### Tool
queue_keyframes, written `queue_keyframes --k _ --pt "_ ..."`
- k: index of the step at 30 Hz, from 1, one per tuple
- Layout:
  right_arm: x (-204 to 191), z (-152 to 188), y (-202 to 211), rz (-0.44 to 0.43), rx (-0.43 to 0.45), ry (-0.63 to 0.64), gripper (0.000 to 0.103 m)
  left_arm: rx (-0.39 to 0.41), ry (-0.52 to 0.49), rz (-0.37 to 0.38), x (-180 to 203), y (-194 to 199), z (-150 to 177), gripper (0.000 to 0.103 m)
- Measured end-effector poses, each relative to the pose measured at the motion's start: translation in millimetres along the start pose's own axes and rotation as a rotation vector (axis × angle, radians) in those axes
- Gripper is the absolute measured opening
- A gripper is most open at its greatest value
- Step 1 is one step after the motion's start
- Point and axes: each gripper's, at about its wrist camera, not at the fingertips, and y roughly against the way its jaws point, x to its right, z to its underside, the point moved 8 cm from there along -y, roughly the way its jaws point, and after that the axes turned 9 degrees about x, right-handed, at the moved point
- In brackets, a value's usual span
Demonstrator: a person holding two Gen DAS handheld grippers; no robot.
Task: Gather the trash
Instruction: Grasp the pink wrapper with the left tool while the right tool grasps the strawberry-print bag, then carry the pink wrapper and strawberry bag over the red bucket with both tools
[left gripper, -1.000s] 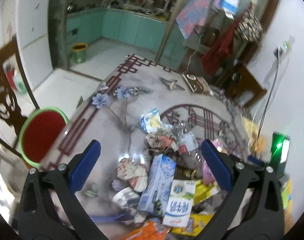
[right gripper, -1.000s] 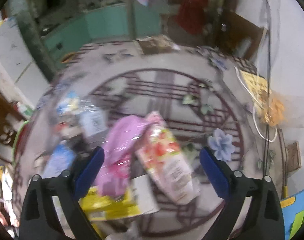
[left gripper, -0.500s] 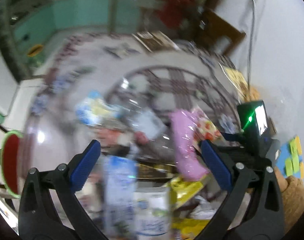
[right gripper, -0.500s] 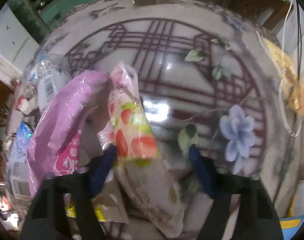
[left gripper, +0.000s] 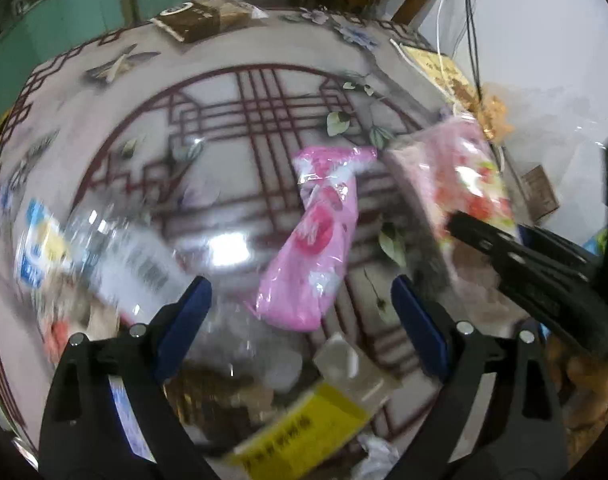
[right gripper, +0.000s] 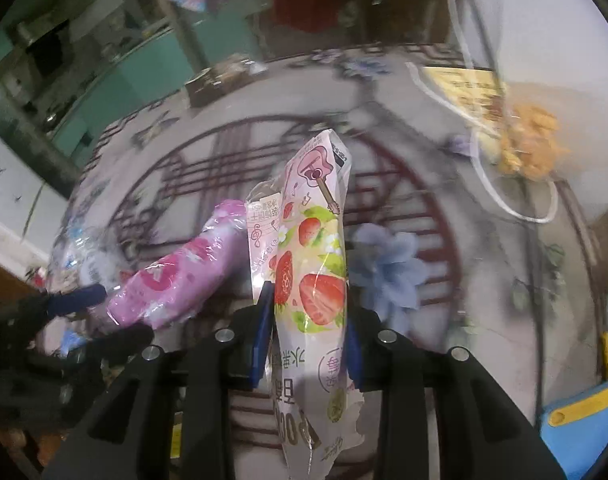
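**Right gripper clamped on strawberry wrapper; left gripper wide over trash**

Left wrist view: The left gripper (left gripper: 299, 300) has its jaws spread wide, holding nothing. Between and just beyond the 2 blue pads lies a pink bag (left gripper: 316, 244) on the worktop (left gripper: 231, 92), which carries a dark red lattice pattern. To the left, a clear bottle (left gripper: 131, 252) with a barcode label lies blurred, beside a blue-and-yellow wrapper (left gripper: 37, 244). Near the bottom edge sits a yellow pack (left gripper: 304, 432). A brown box (left gripper: 199, 18) rests at the far edge of the worktop. At the right, the strawberry wrapper (left gripper: 460, 176) shows, with the black arm of the right gripper reaching it from the lower right.

Right wrist view: The right gripper (right gripper: 304, 332) has its jaws closed narrow on the strawberry wrapper (right gripper: 312, 264), which stands upright between the pads. The pink bag (right gripper: 179, 280) lies to the left of it; contact between the 2 cannot be told. A blue pad of the left gripper (right gripper: 77, 300) shows at the left, near the bag. A yellow-orange bundle in clear plastic (right gripper: 528, 148) lies at the far right.
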Motion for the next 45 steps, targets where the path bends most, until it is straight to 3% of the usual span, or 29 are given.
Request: queue_keyframes --k 6,8,10,11,13,18,24,32,45 --pt "44.6 -6.4 11.8 0.071 0.064 -0.120 0.031 -0.093 -0.038 -0.035 2.2 -39.4 -8.6 0.089" --pt "51.6 -5.0 13.6 0.083 0.068 -0.131 0.031 -0.134 -0.047 -0.033 4.8 -53.2 -5.3 0.076" --pt "54.8 -3.8 16.3 0.088 0.072 -0.137 0.031 -0.157 -0.057 -0.030 6.7 -62.1 -0.7 0.039" --pt "55.8 -3.8 18.2 0.088 0.076 -0.142 0.031 -0.151 -0.064 -0.030 7.3 -62.0 0.0 0.035" --pt "54.5 -5.2 22.0 0.085 0.088 -0.147 0.031 -0.131 -0.065 -0.020 7.4 -56.9 0.6 0.017" --pt "36.8 -14.8 36.8 0.047 0.129 -0.147 0.031 -0.003 -0.050 -0.021 4.2 -11.0 -11.1 0.017" --pt "-15.6 -25.1 70.7 -0.048 0.185 -0.091 0.031 0.191 -0.035 -0.059 -2.8 78.0 -21.6 0.017" --pt "-96.3 -22.9 119.0 -0.173 0.243 0.012 0.031 0.394 0.009 -0.154 -35.9 191.7 1.0 0.017" --pt "-206.8 11.9 157.7 -0.293 0.256 0.173 0.031 0.474 0.223 -0.304 -142.9 278.0 86.9 0.017"
